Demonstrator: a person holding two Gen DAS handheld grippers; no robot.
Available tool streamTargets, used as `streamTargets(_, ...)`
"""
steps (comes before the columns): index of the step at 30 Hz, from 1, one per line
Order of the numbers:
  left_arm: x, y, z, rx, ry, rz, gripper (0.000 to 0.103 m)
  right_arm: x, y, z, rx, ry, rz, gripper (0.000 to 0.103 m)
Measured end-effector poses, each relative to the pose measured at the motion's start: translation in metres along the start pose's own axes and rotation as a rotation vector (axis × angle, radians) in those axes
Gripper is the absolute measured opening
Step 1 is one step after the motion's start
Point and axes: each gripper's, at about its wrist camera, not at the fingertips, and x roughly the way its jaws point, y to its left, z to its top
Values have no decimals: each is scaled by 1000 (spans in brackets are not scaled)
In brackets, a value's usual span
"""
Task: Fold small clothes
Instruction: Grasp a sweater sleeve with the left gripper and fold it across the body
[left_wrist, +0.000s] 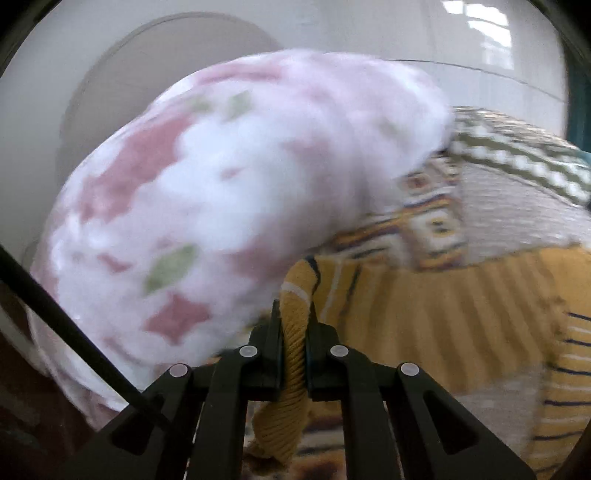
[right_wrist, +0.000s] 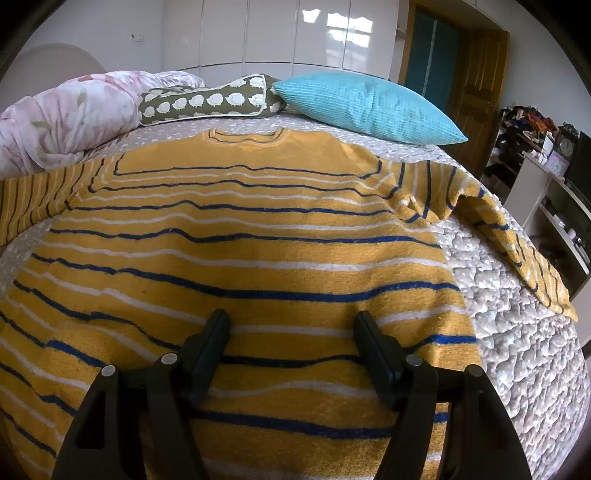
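A yellow sweater (right_wrist: 236, 258) with blue and white stripes lies spread flat on the bed, collar toward the pillows, one sleeve stretched out to the right (right_wrist: 517, 251) and one to the left. My right gripper (right_wrist: 291, 332) is open and hovers over the sweater's lower body. In the left wrist view my left gripper (left_wrist: 294, 314) is shut on the ribbed yellow cuff (left_wrist: 295, 354) of the sweater's sleeve, and the view is blurred. The sweater body (left_wrist: 461, 295) lies to its right.
A pink floral duvet (right_wrist: 62, 114) lies at the bed's left and fills the left wrist view (left_wrist: 221, 184). A sheep-print bolster (right_wrist: 207, 99) and a teal pillow (right_wrist: 369, 107) lie at the head. The quilted bedspread (right_wrist: 517, 350) drops off at right, near shelves (right_wrist: 554, 192).
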Motion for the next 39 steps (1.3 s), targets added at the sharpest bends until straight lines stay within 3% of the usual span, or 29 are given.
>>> streamTargets(3, -17, -48, 11, 20, 13, -155, 8, 0, 0, 0, 1, 0, 1, 74)
streamTargets(9, -71, -214, 20, 131, 44, -522, 8, -1, -3, -1, 15, -4, 16, 74)
streamTargets(14, -110, -329, 14, 242, 69, -812, 9, -1, -8, -2, 45, -3, 55, 75)
streamTargets(15, -116, -342, 12, 252, 90, -859, 13, -1, -9, -2, 52, -3, 67, 76)
streamTargets(17, -128, -360, 6, 265, 106, -909, 33, -2, -11, -3, 65, -4, 91, 78)
streamTargets(18, -133, -363, 3, 270, 102, -918, 47, -2, -12, -3, 69, -3, 103, 79)
streamTargets(19, -140, -360, -2, 274, 90, -916, 56, -2, -13, -3, 70, -3, 108, 80)
streamTargets(22, -151, -336, -16, 282, 71, -903, 65, -1, -12, -3, 71, -1, 121, 82)
streamTargets(26, -148, -266, -40, 238, 35, -814, 69, -1, -13, -4, 76, 1, 147, 85)
streamTargets(28, -143, -223, -58, 195, 10, -727, 70, -1, -17, -4, 92, 1, 197, 89)
streamTargets(33, -126, -143, -109, 94, 0, -518, 70, 4, -51, -4, 263, 21, 419, 91)
streamTargets(36, -128, -98, -140, 20, -10, -446, 70, 9, -61, 0, 297, 81, 492, 90)
streamTargets(38, -130, -70, -156, -30, -5, -412, 70, 1, -57, 12, 226, 139, 442, 81)
streamTargets(39, -133, -56, -162, -48, -6, -402, 70, -5, -61, 16, 239, 125, 449, 72)
